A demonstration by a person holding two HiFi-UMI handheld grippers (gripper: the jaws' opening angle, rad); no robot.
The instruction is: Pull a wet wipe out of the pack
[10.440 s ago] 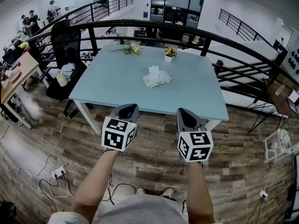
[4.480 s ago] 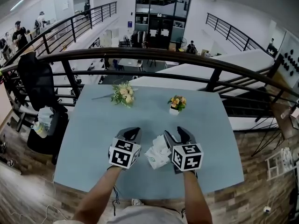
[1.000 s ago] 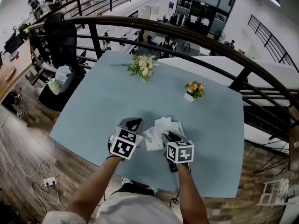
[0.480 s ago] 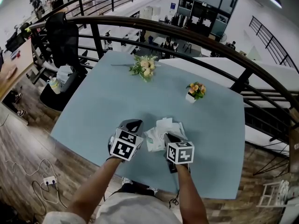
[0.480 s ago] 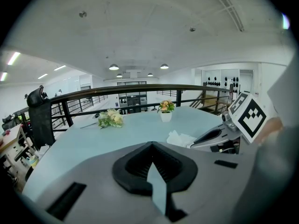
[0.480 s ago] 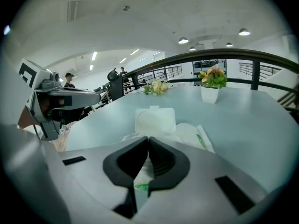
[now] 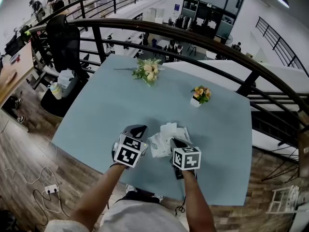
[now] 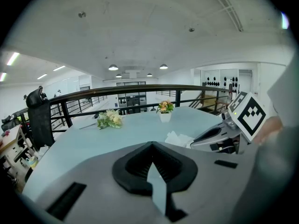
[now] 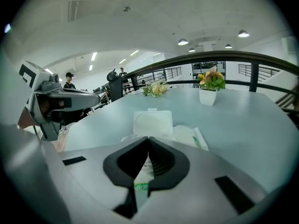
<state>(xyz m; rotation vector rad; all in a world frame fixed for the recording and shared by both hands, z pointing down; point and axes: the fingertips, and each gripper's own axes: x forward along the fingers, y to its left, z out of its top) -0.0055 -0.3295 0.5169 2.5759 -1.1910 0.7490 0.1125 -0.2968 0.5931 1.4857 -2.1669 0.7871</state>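
Note:
The wet wipe pack (image 7: pixel 158 145) lies on the light blue table (image 7: pixel 111 105) near its front edge, white with green print, its lid (image 9: pixel 153 122) flipped up and open. My right gripper (image 7: pixel 173 140) points down onto it. Its jaws have just been closing and now stand shut at the pack's opening (image 9: pixel 148 139), right below the lid, pinching the wet wipe there; the wipe itself is almost wholly hidden by the jaws. My left gripper (image 7: pixel 137 128) rests to the left of the pack, apart from it, shut with nothing between its fingers (image 8: pixel 150 146).
A loose bunch of flowers (image 7: pixel 148 70) lies at the table's far side and a small white flower pot (image 7: pixel 199 95) stands at the back right. A black railing (image 7: pixel 193 37) curves behind the table. A chair with a dark jacket (image 7: pixel 65 37) stands at the left.
The right gripper's jaws have drawn together over the pack's opening. Both hands and the pack stay where they were.

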